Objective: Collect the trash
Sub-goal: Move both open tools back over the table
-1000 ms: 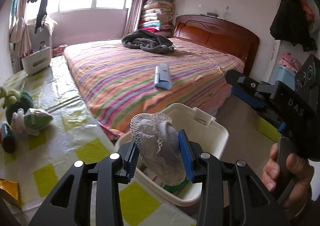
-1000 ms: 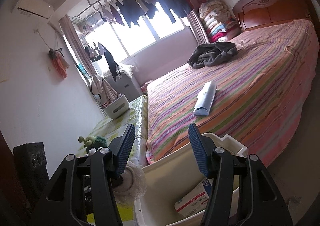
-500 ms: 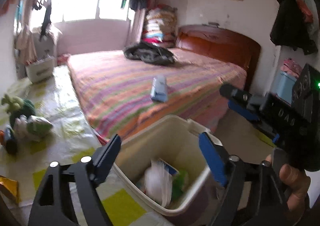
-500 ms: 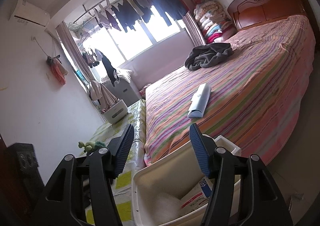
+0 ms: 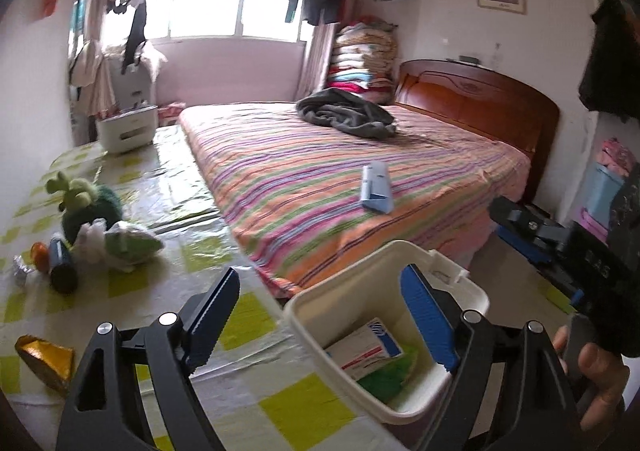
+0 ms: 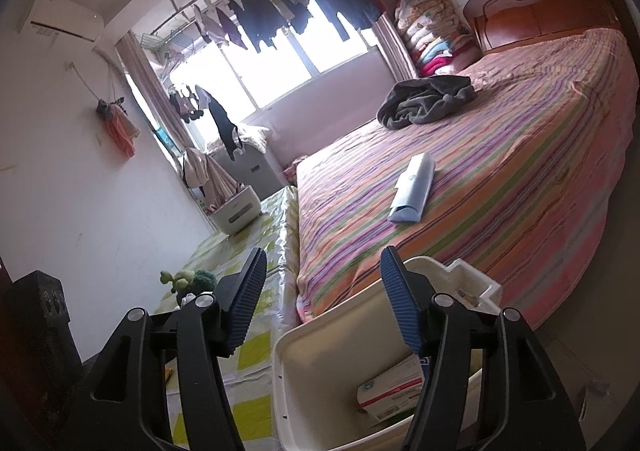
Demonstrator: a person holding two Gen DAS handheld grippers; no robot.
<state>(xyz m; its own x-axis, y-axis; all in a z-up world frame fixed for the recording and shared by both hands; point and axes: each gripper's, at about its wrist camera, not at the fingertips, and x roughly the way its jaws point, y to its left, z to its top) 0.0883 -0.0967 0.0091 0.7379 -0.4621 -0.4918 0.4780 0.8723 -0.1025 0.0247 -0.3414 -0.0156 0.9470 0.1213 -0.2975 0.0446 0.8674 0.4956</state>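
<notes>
With your left gripper (image 5: 320, 315) just sprung wide, nothing btwn pads, bin (image 5: 460, 383) sits below w/ box (image 5: 364, 347) inside; right gripper (image 6: 324, 299) parted, empty, over bin.

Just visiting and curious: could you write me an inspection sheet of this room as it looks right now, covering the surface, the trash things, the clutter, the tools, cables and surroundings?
Surface: table under a glossy yellow-checked cover.
Job's things: white bin at the table edge, a carton and green scrap inside; gold wrapper on the table.
Clutter: plush toy, dark tube.
Tools: left tool open, jaws just opened, nothing between them; right tool open, empty.
Cables: nothing seen.
Surroundings: striped bed, blue packet, grey garment, hanging laundry.
</notes>
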